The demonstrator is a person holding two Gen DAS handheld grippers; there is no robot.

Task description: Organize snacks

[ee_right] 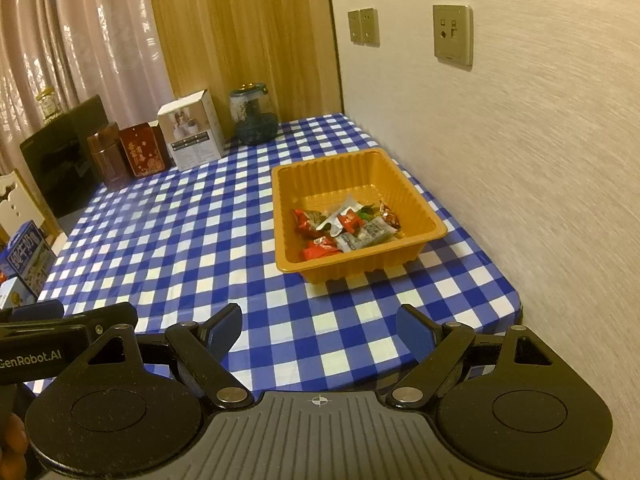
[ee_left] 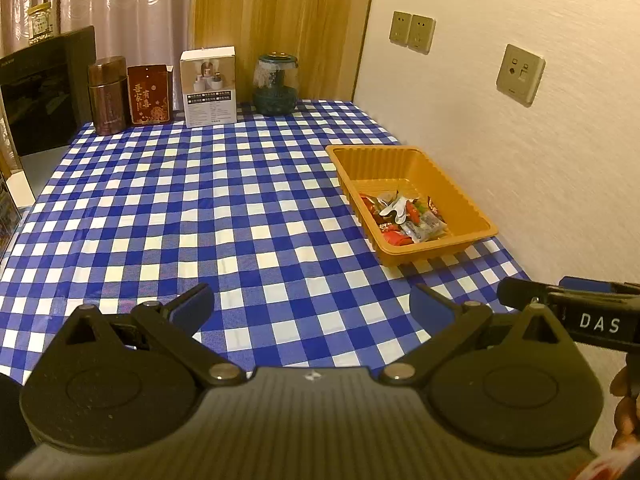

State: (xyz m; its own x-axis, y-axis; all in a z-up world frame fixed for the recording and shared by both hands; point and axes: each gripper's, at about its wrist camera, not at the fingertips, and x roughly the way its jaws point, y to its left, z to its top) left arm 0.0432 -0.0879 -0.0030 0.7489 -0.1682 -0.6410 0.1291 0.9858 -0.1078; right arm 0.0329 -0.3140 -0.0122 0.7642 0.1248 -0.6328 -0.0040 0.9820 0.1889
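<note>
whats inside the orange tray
The orange tray holds a small heap of wrapped snacks, red, silver and green, bunched toward its near side. The far half of its floor is bare. Whatever lies beneath the heap is covered.

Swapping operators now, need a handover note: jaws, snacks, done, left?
Left gripper: jaws open, nothing between them, above the blue-and-white checked tablecloth.
Right gripper: jaws open, nothing held.
Wrapped snacks lie piled in the orange ribbed plastic tray by the wall.
Done: no loose snacks visible on the cloth.
Left: probably nothing; check outside these views.
</note>
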